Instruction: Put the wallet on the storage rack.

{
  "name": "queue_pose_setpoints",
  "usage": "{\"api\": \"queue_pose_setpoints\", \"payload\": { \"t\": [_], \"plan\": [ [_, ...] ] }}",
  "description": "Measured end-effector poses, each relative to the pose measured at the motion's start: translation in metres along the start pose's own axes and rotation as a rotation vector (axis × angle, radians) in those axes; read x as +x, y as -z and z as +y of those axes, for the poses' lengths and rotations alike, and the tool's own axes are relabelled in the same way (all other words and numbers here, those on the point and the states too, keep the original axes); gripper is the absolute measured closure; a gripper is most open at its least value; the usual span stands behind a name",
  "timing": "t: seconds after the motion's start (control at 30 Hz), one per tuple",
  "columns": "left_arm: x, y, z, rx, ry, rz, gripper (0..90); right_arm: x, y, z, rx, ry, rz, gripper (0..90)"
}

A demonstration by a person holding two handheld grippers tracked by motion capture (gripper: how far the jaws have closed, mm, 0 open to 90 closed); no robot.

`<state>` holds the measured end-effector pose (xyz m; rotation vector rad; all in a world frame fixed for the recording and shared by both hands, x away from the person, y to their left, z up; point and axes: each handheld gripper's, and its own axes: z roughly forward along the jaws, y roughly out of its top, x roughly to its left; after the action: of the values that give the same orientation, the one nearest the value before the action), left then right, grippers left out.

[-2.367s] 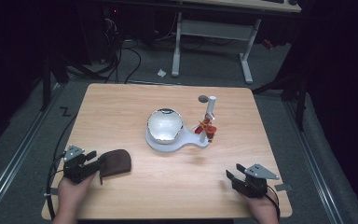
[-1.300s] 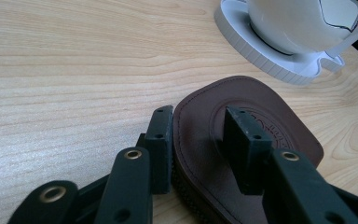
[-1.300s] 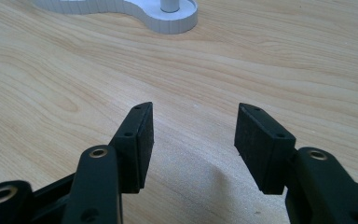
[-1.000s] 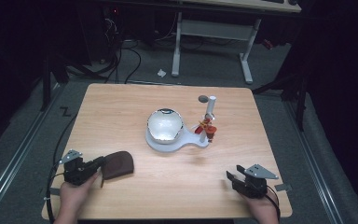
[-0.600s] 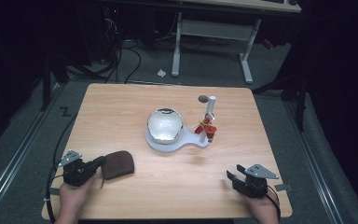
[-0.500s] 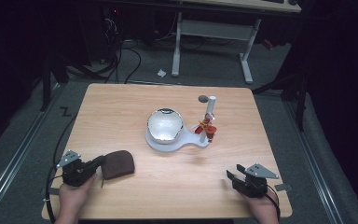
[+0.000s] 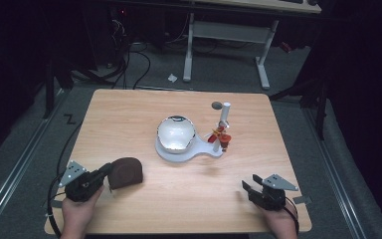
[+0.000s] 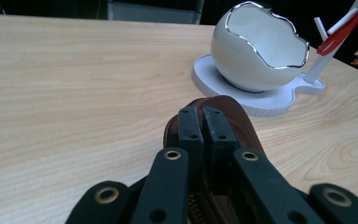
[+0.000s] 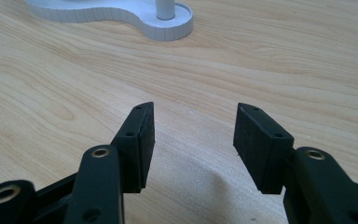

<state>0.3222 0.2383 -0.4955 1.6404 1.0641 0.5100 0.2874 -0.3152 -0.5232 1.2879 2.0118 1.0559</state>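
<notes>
A brown leather pouch (image 7: 125, 173) (image 8: 242, 128) with a zipper lies at the front left of the table. My left gripper (image 7: 107, 172) (image 8: 203, 123) is shut on its near edge, the two pads pressed together over the leather. My right gripper (image 7: 246, 188) (image 9: 193, 126) rests low over the table's front right and is open. Its jaws have just narrowed a little, with nothing but bare wood between them.
A white egg-shaped bowl (image 7: 175, 133) (image 8: 261, 51) with a chrome rim sits on a white stand (image 7: 195, 152) (image 9: 165, 28) mid-table. A white post with a small red figure (image 7: 222, 135) rises from the stand. A small dark disc (image 7: 217, 105) lies behind it.
My left gripper has shifted slightly toward the near-left edge with the pouch's edge still in its jaws. The right gripper has kept its place.
</notes>
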Motion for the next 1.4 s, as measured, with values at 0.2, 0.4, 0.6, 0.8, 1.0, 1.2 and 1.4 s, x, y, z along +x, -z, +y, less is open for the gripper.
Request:
{"api": "queue_pose_setpoints", "payload": {
  "t": [0.2,0.4,0.6,0.8,1.0,1.2,1.4],
  "plan": [
    [-0.006,0.004,0.004,-0.038,-0.017,0.006,87.4,0.000,0.000,-0.002,-0.001,0.001,0.006,48.7],
    [-0.012,0.004,0.006,-0.055,-0.033,0.003,87.4,-0.003,0.001,0.000,-0.012,-0.004,-0.002,48.7],
    [-0.021,0.008,0.011,-0.087,-0.067,0.002,87.4,0.000,0.002,0.000,-0.016,0.009,-0.005,49.0],
    [-0.028,0.010,0.018,-0.108,-0.074,-0.008,87.4,-0.001,0.005,-0.001,-0.026,0.021,-0.005,49.2],
    [-0.037,0.010,0.020,-0.115,-0.088,-0.024,87.4,-0.004,0.007,-0.001,-0.038,0.008,-0.006,49.2],
    [-0.047,0.010,0.024,-0.128,-0.097,-0.035,87.4,-0.004,0.004,-0.001,-0.035,0.004,0.000,49.2],
    [-0.051,0.006,0.026,-0.130,-0.090,-0.044,87.4,-0.003,0.004,0.001,-0.041,0.015,0.005,49.1]
  ]
}}
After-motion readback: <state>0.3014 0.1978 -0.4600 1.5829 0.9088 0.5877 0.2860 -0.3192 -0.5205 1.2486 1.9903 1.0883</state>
